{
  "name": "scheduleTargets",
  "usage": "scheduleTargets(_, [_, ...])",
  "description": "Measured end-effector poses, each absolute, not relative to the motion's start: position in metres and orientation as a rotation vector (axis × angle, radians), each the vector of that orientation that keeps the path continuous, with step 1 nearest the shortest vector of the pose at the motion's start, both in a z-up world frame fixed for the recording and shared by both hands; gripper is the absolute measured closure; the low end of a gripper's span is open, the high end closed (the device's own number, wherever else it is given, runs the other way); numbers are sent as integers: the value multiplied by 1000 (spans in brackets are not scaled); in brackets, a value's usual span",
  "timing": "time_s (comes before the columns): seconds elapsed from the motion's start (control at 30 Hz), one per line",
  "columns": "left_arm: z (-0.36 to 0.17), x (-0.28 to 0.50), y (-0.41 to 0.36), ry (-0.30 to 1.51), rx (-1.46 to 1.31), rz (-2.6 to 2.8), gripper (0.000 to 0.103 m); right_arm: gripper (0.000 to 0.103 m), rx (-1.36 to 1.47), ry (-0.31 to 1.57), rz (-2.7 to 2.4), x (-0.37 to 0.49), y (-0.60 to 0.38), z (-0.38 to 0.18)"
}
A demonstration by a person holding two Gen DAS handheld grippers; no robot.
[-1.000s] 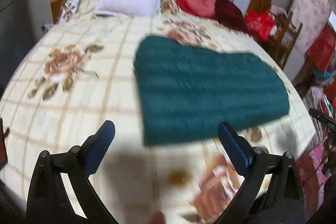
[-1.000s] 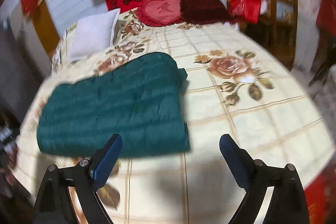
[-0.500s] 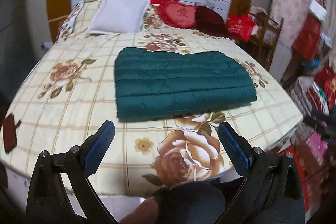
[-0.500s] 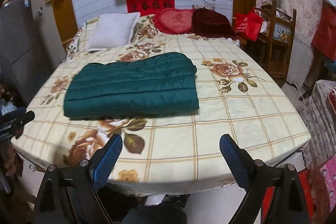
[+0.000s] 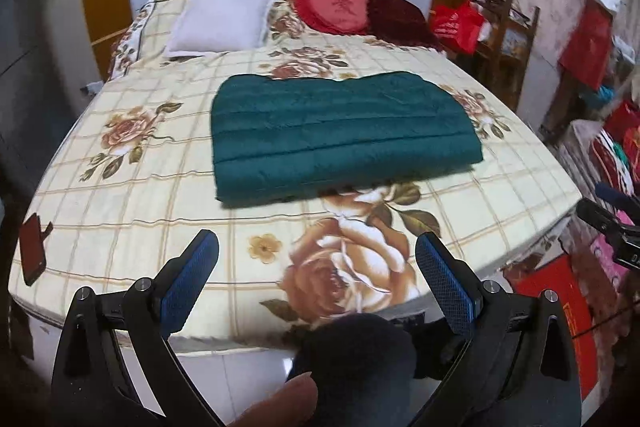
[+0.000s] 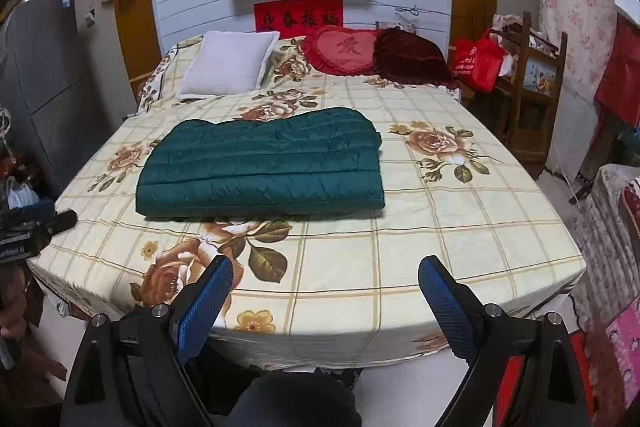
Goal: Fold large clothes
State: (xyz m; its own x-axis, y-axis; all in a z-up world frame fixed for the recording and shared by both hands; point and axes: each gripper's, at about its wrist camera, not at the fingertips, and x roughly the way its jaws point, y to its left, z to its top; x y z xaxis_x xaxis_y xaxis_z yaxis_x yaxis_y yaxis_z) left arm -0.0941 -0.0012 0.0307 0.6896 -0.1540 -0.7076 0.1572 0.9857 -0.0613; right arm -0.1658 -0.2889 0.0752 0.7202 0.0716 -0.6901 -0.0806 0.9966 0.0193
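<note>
A dark green quilted garment [image 5: 340,135] lies folded into a flat rectangle on the middle of the bed; it also shows in the right wrist view [image 6: 264,167]. My left gripper [image 5: 316,267] is open and empty, held back over the bed's foot edge, well short of the garment. My right gripper [image 6: 324,291] is open and empty, also back at the foot edge. Neither gripper touches the garment.
The bed [image 6: 440,227] has a floral checked cover. A white pillow [image 6: 232,69], a red heart cushion [image 6: 344,51] and a dark red cushion [image 6: 412,57] lie at the head. A dark phone [image 5: 34,247] lies at the bed's left corner. A wooden chair [image 6: 532,87] stands at the right.
Both grippers have drawn back from close above the garment to beyond the foot of the bed. The garment stays folded in place. Both stay open.
</note>
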Motion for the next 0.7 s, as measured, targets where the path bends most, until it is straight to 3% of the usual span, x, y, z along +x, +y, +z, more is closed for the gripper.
scheduleTargets(0.7, [34,-99,-12,761,48,-164,4,11,-23,738,91,-168,-285,75])
